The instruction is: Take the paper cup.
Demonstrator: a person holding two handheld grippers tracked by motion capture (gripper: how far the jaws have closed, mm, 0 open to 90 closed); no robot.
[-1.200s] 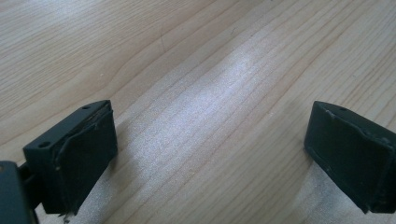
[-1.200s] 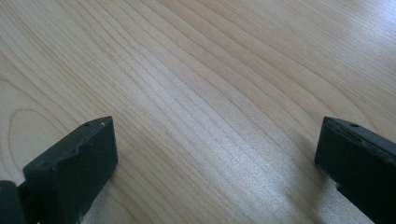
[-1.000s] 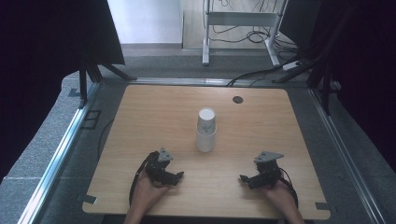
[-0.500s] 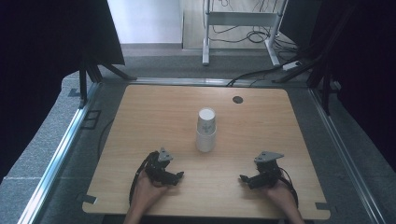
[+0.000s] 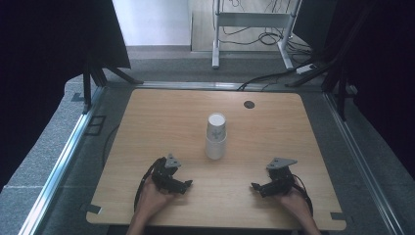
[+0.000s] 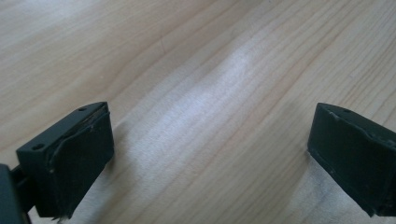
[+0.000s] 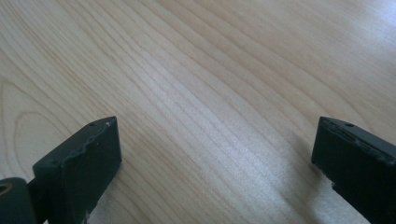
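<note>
A stack of two white paper cups stands upright in the middle of the wooden table. My left gripper rests low on the table near the front edge, left of and nearer than the cups, and points right. Its jaws have just been opening, and in the left gripper view they stand wide apart with bare wood between them. My right gripper lies near the front edge at the right and points left. Its jaws also stand wide open over bare wood in the right gripper view.
A small black round grommet sits in the tabletop at the back right. Behind the table stand a metal frame and cables on the grey floor. Dark curtains hang at both sides.
</note>
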